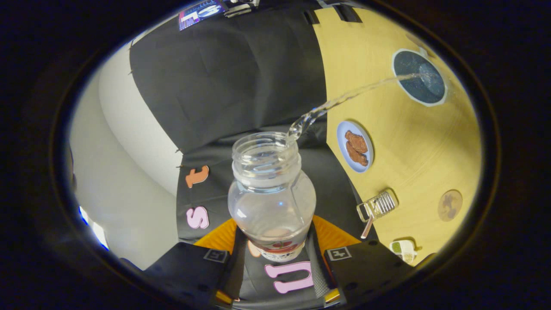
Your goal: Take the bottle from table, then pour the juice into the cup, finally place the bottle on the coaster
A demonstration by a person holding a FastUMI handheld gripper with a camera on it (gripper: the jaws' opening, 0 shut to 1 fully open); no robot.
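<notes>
A clear plastic bottle (272, 196) with its cap off is held tipped over sideways between my fingers, and my gripper (275, 247) is shut on its lower body. A thin stream of clear liquid (344, 100) runs from the bottle's open mouth across to the cup (419, 77), a dark round vessel with a pale rim standing on the wooden table (413, 142). The stream lands inside the cup. A small round brown coaster (450, 205) lies flat on the table, some way from the cup and apart from the bottle.
A light blue plate (355, 146) with brown biscuits sits on the table between the bottle's mouth and the cup. A small clear ribbed container (378, 205) and a small white-and-green packet (403, 249) lie near the coaster. Black cloth walls the booth behind.
</notes>
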